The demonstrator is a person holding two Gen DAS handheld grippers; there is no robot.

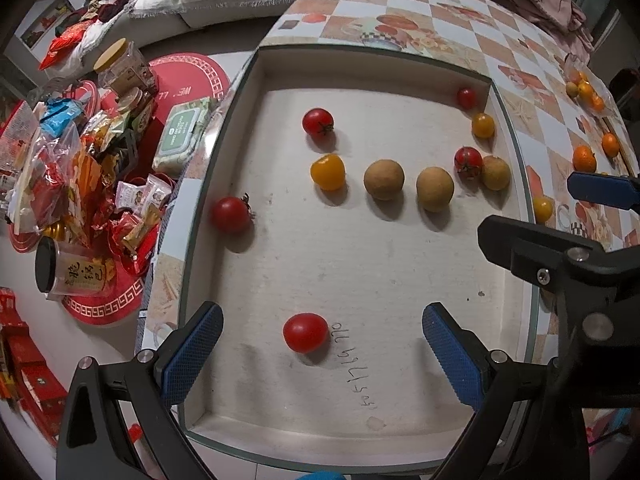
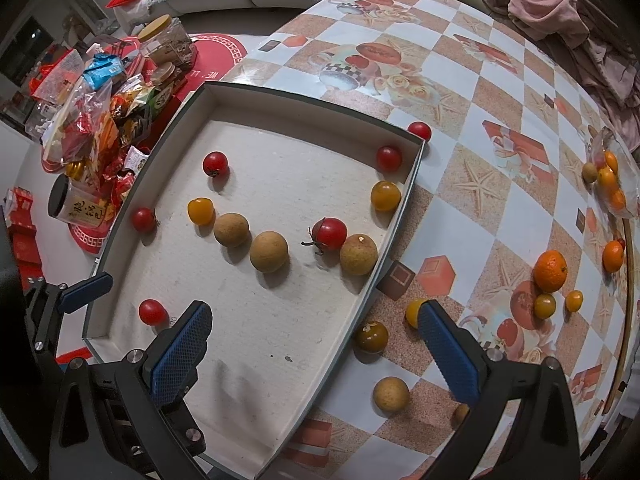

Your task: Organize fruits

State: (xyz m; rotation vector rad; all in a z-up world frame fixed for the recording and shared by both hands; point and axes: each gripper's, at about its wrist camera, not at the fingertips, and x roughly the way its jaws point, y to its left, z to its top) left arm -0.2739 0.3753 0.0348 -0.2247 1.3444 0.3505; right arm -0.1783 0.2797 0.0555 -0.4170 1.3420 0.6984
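Left wrist view: handwritten digits on tray floor beside red tomato, both grippers wide open, empty.

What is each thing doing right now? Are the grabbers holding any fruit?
Left gripper: open, empty, a red tomato lying loose between its fingers.
Right gripper: open, empty, straddling the box wall.
Box: open-topped, with tomatoes and brown fruits inside.
Mandarin: on the table, outside the box.
Brown fruit: on the table, not yet boxed.
Yellow-lidded jar: closed.
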